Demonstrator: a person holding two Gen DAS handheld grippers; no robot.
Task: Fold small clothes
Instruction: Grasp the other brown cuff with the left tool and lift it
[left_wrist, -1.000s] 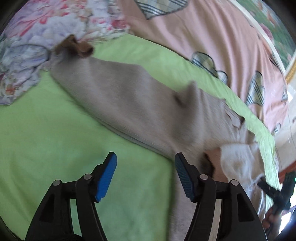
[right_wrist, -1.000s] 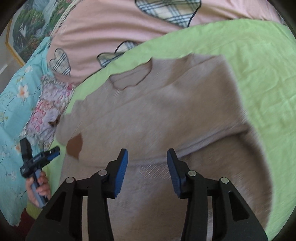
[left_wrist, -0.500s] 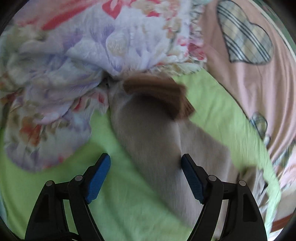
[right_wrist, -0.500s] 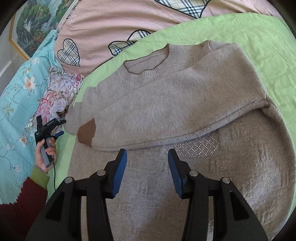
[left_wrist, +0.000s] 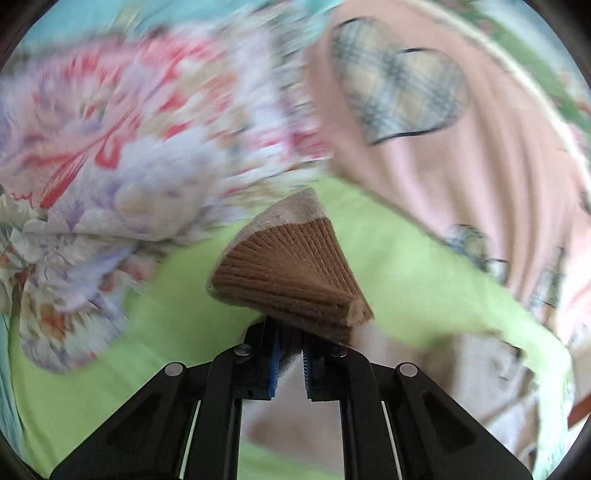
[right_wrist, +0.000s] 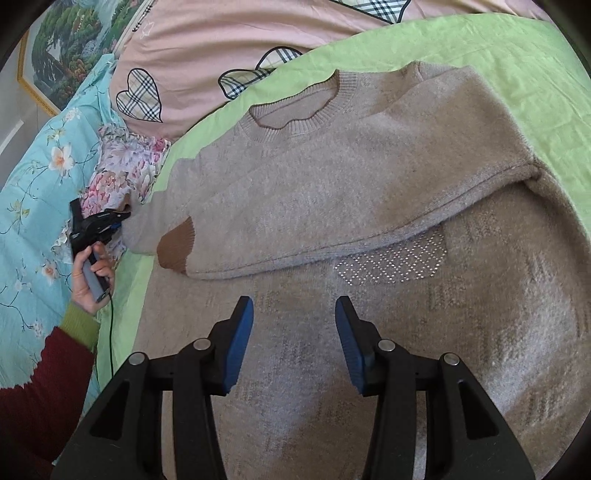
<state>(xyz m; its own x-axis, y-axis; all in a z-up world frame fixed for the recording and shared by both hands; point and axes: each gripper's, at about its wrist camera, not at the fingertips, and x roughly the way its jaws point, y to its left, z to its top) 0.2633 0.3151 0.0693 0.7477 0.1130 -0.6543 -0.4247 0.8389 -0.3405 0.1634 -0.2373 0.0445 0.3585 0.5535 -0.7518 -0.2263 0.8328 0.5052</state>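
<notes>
A beige knit sweater (right_wrist: 369, 177) lies flat on the green sheet (right_wrist: 498, 48), one sleeve folded across the chest with its brown cuff (right_wrist: 177, 245) at the left. In the left wrist view my left gripper (left_wrist: 290, 354) has its jaws closing tight on the other sleeve just behind its brown ribbed cuff (left_wrist: 288, 273), which sticks up lifted off the sheet. The right wrist view shows that left gripper (right_wrist: 110, 221) at the sweater's left edge, held by a hand (right_wrist: 86, 284). My right gripper (right_wrist: 293, 332) hovers open over the sweater's lower body, nothing between its fingers.
A crumpled floral quilt (left_wrist: 110, 147) lies close behind the held cuff. A pink sheet with plaid hearts (right_wrist: 207, 48) borders the green one at the back. A turquoise flowered cover (right_wrist: 33, 184) runs along the left, and a framed picture (right_wrist: 55, 55) hangs beyond it.
My left gripper travelled along the sleeve to its cuff, shut on it and lifted it. The right gripper stayed open and barely shifted over the sweater.
</notes>
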